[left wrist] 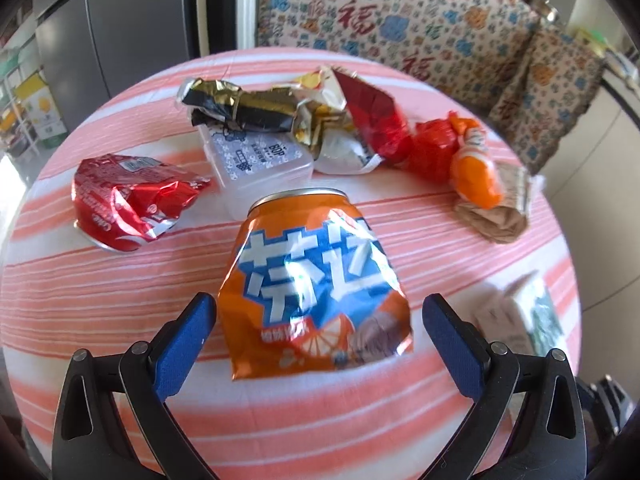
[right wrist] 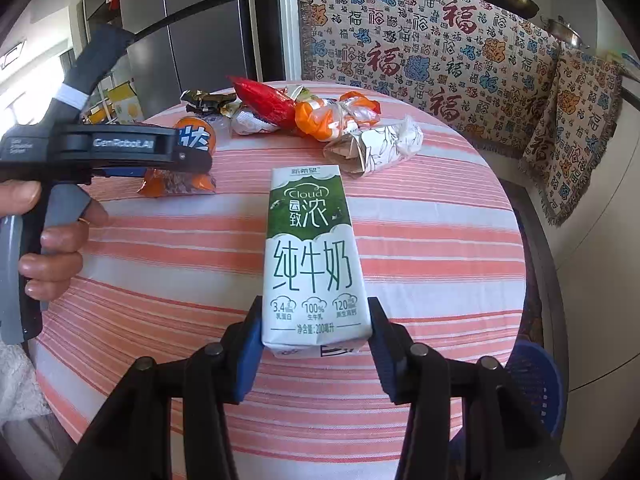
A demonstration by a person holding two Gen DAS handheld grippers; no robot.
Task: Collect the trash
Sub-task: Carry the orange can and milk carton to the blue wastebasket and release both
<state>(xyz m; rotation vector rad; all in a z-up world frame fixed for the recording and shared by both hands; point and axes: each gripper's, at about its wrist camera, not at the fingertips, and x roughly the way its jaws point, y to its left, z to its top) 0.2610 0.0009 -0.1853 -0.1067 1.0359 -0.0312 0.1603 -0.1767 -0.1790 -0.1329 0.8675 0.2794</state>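
Clearly we are near the start of collecting: almost all the trash is lying on the round surface with the pink-and-white striped cloth (left wrist: 120, 280). Our right claw (right wrist: 316, 344) is clamped on the foot of the white-and-green milk carton (right wrist: 310, 256), blue pads pressed to both its sides; the carton lies flat near the front edge, intact and barely dented. Our left claw (left wrist: 320, 344) stands apart, astride the bottom of the crushed orange soda can (left wrist: 316, 280); one pad looks close to the can's side, the other is clear of it, so we judge nothing is gripped there yet.

Left to gather: the flattened red soda can (left wrist: 128, 204), the clear lidded plastic box (left wrist: 256, 164), the black-and-gold foil wrapper (left wrist: 240, 104), the red foil bag (left wrist: 376, 120), the orange plastic wrapper (left wrist: 476, 172) and the brown paper wrapper (left wrist: 496, 220). A blue mesh basket (right wrist: 536, 380) shows below the surface's edge, likely the bin; we cannot see whether anything is in it.
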